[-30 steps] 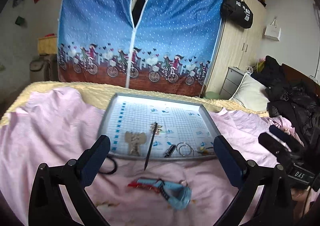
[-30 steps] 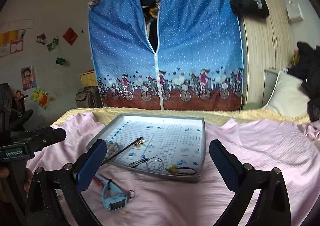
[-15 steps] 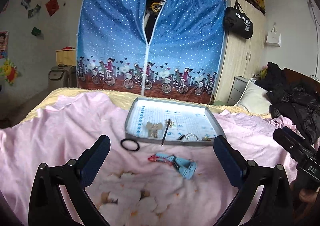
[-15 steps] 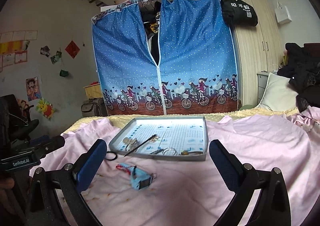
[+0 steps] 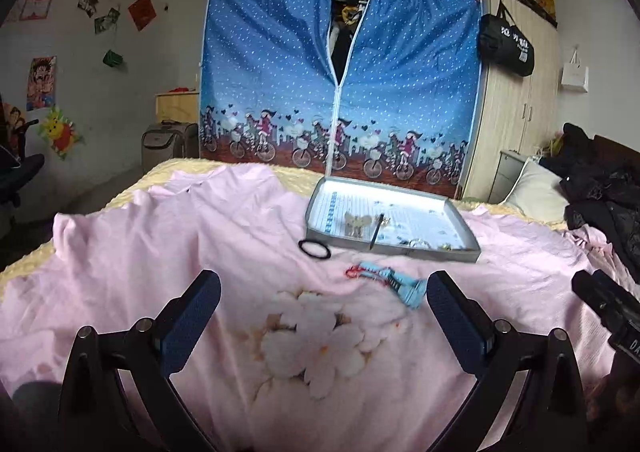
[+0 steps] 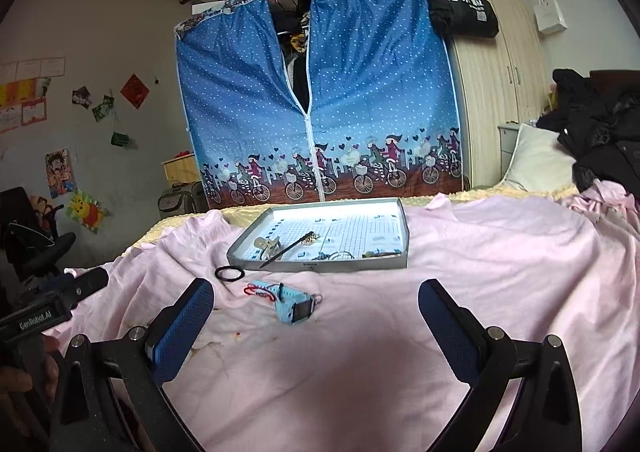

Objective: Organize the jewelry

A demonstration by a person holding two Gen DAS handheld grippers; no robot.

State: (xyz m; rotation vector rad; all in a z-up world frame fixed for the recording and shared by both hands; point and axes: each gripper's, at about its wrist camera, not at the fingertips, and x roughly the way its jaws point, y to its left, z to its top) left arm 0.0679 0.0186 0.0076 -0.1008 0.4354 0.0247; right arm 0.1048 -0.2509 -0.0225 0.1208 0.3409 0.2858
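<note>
A grey tray [image 5: 390, 249] [image 6: 320, 264] with a grid-pattern liner rests on the pink bedsheet. It holds a pale bow clip [image 5: 357, 222] [image 6: 267, 243], a dark hair stick [image 5: 376, 232] [image 6: 286, 250], rings and small pieces [image 6: 340, 255]. A black hair tie [image 5: 315, 249] [image 6: 229, 273] lies on the sheet just before the tray's left corner. A light blue watch [image 5: 394, 284] [image 6: 290, 302] with a red cord lies nearer. My left gripper [image 5: 324, 316] and right gripper [image 6: 316, 320] are both open and empty, well short of these items.
A blue zip wardrobe [image 5: 340, 92] and a wooden cupboard [image 5: 516, 100] stand beyond the bed. A pillow [image 6: 540, 164] and dark clothes [image 6: 592, 132] pile at the right. A hand [image 6: 16, 384] holds the other gripper's handle at the left edge.
Both grippers have pulled back and up from the tray, so the tray and watch look smaller and farther. More of the pink sheet shows. Nothing was picked up.
</note>
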